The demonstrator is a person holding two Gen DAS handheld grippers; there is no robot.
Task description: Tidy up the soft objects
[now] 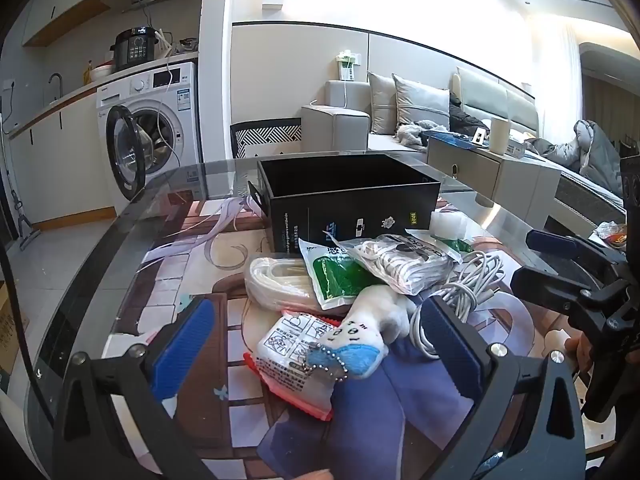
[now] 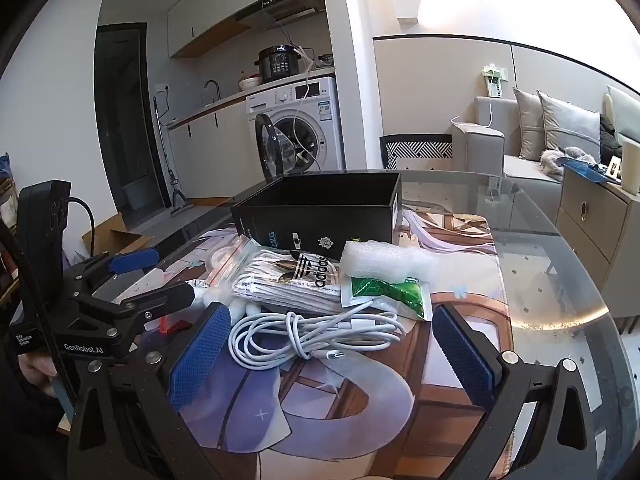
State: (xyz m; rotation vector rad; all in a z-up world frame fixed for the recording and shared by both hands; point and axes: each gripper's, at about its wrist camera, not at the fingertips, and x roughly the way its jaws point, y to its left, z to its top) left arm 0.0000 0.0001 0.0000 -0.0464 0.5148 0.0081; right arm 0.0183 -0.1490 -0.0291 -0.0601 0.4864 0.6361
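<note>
A heap of soft things lies on the glass table in front of an open black box (image 1: 348, 196) (image 2: 320, 208). My left gripper (image 1: 320, 344) is open, its blue pads on either side of a white plush keychain (image 1: 372, 320) and a red-edged packet (image 1: 292, 356), touching neither. Behind them lie a green packet (image 1: 332, 280), bagged white socks (image 1: 400, 264) and a bag of white cord (image 1: 276, 284). My right gripper (image 2: 332, 350) is open around a coiled white cable (image 2: 304, 332), apart from it. Beyond the cable sit the socks (image 2: 288, 280), a green packet (image 2: 384, 292) and bubble wrap (image 2: 384, 260).
A printed mat (image 2: 360, 392) covers the round glass table (image 2: 560, 272). Each gripper shows in the other's view: the right gripper (image 1: 536, 264) and the left gripper (image 2: 160, 278). A washing machine (image 1: 156, 120) with its door open, a chair (image 1: 266, 136) and a sofa (image 1: 360, 120) stand beyond.
</note>
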